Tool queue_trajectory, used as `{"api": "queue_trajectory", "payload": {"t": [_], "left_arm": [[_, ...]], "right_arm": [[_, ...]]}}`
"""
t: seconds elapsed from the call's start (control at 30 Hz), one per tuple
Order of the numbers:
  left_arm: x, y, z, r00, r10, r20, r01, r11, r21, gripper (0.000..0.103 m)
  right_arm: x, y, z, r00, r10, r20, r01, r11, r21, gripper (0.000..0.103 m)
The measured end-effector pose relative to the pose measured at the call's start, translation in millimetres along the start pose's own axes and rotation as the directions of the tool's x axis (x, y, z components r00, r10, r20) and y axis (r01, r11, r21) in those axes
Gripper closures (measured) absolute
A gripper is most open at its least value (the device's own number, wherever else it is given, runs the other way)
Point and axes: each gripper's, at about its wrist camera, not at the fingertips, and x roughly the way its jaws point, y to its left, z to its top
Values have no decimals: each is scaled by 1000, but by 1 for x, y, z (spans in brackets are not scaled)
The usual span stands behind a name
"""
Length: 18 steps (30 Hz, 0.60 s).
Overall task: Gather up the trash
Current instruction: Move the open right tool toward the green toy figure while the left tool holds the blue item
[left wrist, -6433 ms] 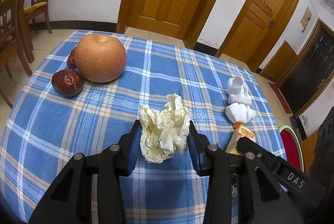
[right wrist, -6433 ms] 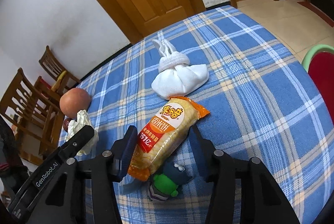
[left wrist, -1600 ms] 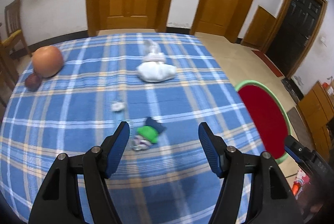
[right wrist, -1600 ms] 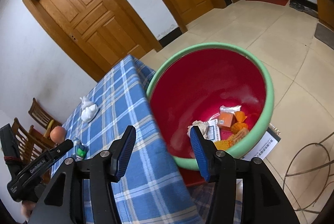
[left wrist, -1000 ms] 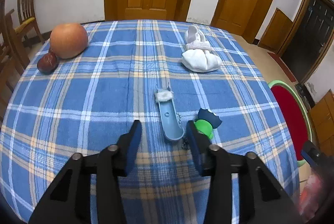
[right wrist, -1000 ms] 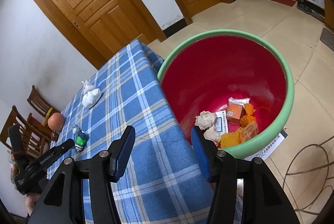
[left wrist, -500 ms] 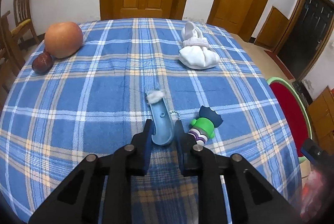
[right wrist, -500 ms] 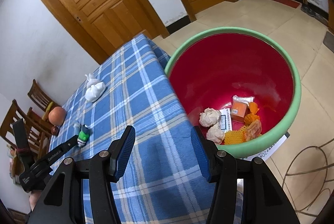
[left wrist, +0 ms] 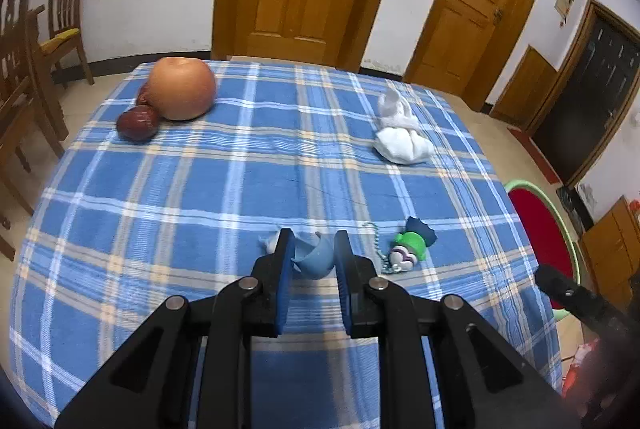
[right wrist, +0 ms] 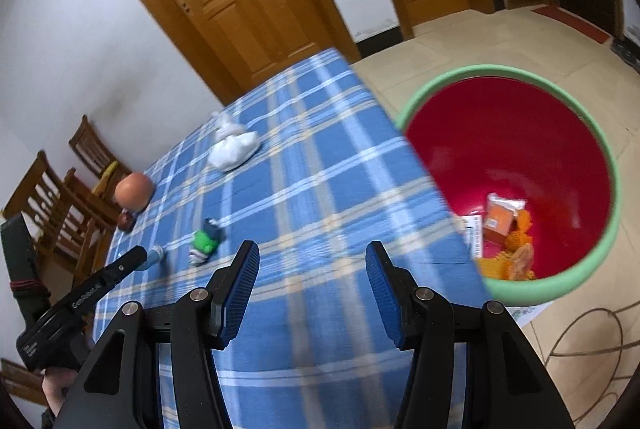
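Scrap (left wrist: 316, 257) of thin blue plastic, pinched mid-length by the left gripper (left wrist: 314, 261), looks light, bendy and slippery; the right gripper (right wrist: 312, 279) gapes empty.

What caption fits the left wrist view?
Left gripper shut on a blue plastic scrap above the plaid tablecloth.

Pale blue curved plastic scrap (left wrist: 316, 257) pinched between black jaws, just above blue plaid cloth; red green-rimmed bin (right wrist: 516, 145) beside table, holding orange wrappers.
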Motion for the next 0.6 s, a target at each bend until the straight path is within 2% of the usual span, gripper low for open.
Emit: {"api": "queue_trajectory", "payload": {"t": [0.37, 0.5, 0.6], "left_arm": [[-15, 40, -4, 1000, -3, 28, 5, 996, -85, 84], [-17, 51, -5, 1000, 2, 30, 2, 994, -114, 84], [-17, 59, -7, 1000, 4, 27, 0, 991, -134, 84]], "right_arm": [[49, 65, 0, 994, 44, -97, -53, 995, -85, 46], [66, 84, -1, 993, 31, -116, -47, 989, -137, 46], [78, 100, -4, 993, -9, -114, -14, 981, -194, 46]]}}
